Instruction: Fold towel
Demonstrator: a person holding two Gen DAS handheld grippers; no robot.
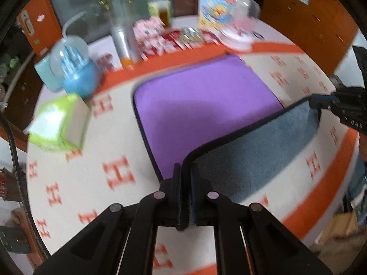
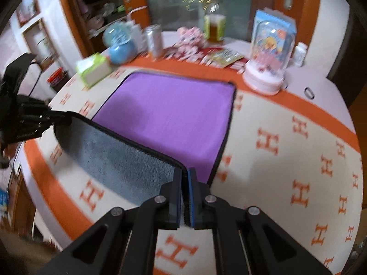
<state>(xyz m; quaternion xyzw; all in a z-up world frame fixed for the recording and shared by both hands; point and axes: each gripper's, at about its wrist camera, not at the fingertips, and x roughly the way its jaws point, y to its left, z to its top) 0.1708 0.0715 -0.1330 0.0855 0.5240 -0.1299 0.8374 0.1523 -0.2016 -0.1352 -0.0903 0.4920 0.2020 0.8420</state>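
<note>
A towel (image 1: pixel 201 105), purple on top and grey-blue underneath with a dark hem, lies on the table; it also shows in the right wrist view (image 2: pixel 169 116). Its near edge is lifted off the table, showing the grey underside (image 1: pixel 252 155) (image 2: pixel 119 155). My left gripper (image 1: pixel 185 169) is shut on the near left corner. My right gripper (image 2: pixel 185 174) is shut on the near right corner. Each gripper shows in the other's view, the right gripper (image 1: pixel 321 103) at the far right, the left gripper (image 2: pixel 59 116) at the far left.
The table cover (image 2: pixel 286 160) is cream with orange H marks and an orange border. Behind the towel stand a green tissue box (image 1: pixel 59 123), a blue globe ornament (image 1: pixel 75 73), a silver can (image 1: pixel 123 43), a bottle (image 2: pixel 215 23), snack packets and a pink domed ornament (image 2: pixel 268 57).
</note>
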